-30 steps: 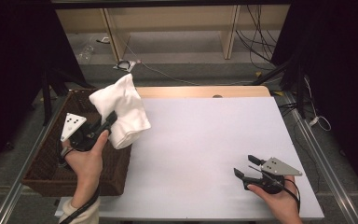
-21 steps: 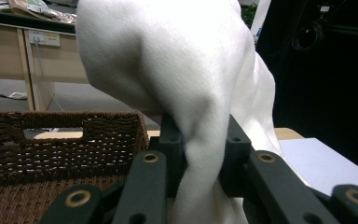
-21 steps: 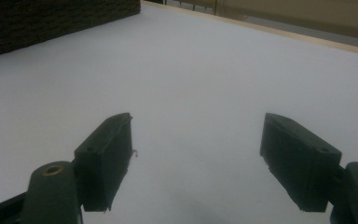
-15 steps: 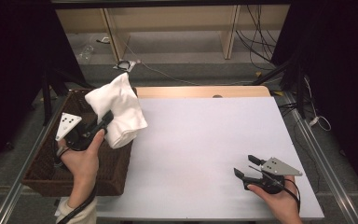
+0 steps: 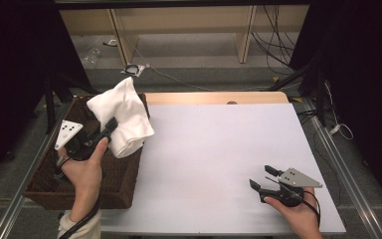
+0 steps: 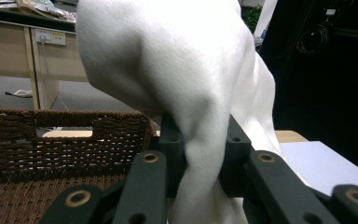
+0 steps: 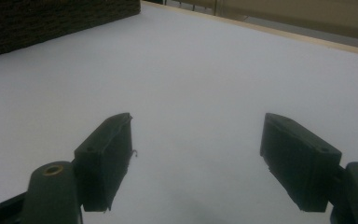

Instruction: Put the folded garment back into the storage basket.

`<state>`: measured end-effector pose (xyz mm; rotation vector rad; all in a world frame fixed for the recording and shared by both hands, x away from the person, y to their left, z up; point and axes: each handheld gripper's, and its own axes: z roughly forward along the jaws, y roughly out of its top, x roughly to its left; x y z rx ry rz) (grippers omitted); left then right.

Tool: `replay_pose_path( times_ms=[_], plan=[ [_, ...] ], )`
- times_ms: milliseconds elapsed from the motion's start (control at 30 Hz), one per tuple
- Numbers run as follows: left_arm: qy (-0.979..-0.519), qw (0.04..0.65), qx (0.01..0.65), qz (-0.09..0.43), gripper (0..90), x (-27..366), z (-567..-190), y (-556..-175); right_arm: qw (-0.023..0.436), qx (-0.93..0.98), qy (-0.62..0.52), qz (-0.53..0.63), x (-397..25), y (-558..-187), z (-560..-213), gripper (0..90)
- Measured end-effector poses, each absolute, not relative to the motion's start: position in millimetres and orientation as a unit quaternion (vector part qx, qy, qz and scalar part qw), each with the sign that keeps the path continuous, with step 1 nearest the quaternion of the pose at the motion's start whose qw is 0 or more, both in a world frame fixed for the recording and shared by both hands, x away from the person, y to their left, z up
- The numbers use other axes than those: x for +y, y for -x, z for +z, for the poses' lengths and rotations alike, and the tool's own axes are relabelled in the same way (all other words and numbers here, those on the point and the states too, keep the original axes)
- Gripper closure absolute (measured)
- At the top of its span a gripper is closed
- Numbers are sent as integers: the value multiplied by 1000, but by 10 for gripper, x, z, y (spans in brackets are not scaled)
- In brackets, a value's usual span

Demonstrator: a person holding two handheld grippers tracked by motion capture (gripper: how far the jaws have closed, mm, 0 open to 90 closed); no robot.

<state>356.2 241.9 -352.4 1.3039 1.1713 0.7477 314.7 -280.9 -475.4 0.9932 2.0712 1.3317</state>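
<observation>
A white cloth [image 5: 123, 116] hangs bunched above the brown wicker basket [image 5: 45, 174] at the table's left edge. My left gripper [image 5: 112, 123] is shut on the cloth, lifted over the basket. In the left gripper view the cloth [image 6: 182, 70] bulges up between the black jaws, and the basket's woven wall [image 6: 60, 140] lies behind it. My right gripper [image 5: 263, 178] rests low near the table's front right, open, with nothing between its fingers [image 7: 107, 158] but bare white tabletop [image 7: 191, 79].
The white tabletop [image 5: 219, 149] spans the middle and right. A wooden strip [image 5: 214, 98] runs along its far edge. Beyond it stand shelving legs and loose cables [image 5: 273, 45] on the floor. Metal rails [image 5: 338, 164] flank the table.
My left gripper has drifted left and toward the basket, carrying the white cloth with it. The right gripper has stayed in place, still open.
</observation>
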Motion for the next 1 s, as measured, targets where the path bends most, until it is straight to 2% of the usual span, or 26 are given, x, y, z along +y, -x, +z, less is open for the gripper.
replay_pose_path(
  times_ms=[1000],
  plan=[
    [-549,579,509,322,745,2518,-3517,-3559,240,757,-363,487,-2808,-3148,-4756,259]
  ],
)
